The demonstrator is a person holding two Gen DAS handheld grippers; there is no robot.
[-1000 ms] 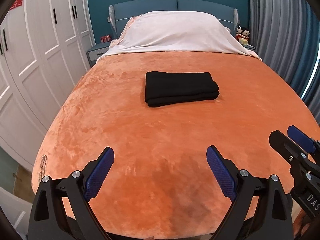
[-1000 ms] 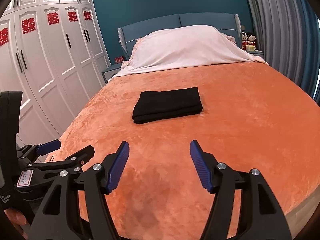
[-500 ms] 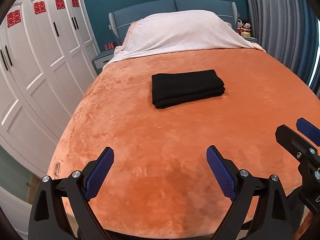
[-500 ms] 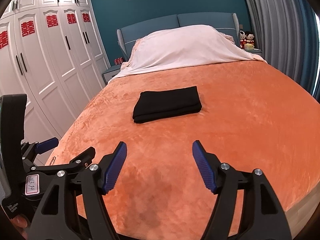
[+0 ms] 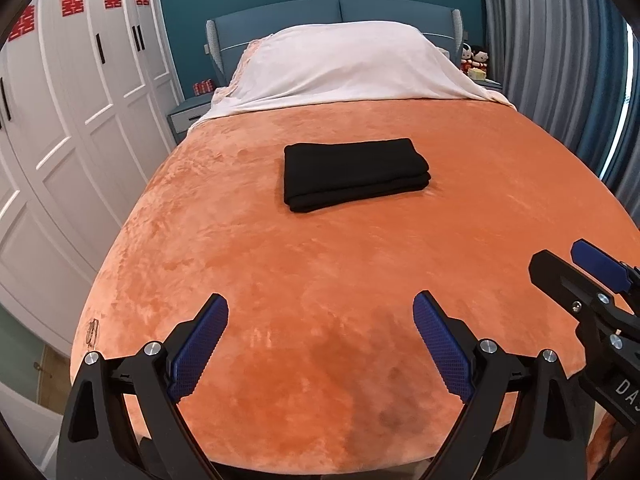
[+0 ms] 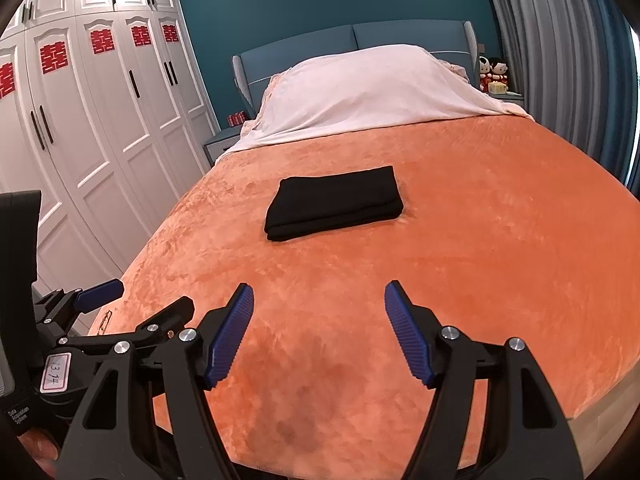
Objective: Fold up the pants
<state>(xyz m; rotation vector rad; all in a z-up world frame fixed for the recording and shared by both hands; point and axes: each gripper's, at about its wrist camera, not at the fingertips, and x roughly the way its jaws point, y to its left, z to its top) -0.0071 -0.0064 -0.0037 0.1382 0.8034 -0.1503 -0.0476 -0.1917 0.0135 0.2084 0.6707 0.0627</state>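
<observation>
**Folded pants lying well ahead of both grippers**

The black pants (image 5: 354, 174) are lying as a neat, layered rectangle in the middle of the orange blanket (image 5: 320, 272), with their long side running across the bed and the stacked fold edges facing the foot. Both grippers are hovering over the foot end, well short of the bundle. The left gripper (image 5: 321, 345) is holding its blue pads spread wide with nothing between them, and the right gripper (image 6: 319, 332) is doing the same. The pants are sitting almost dead ahead of the left jaws and slightly left of the right ones, so neither looks clearly nearer. To my eye the folding is looking finished.
</observation>
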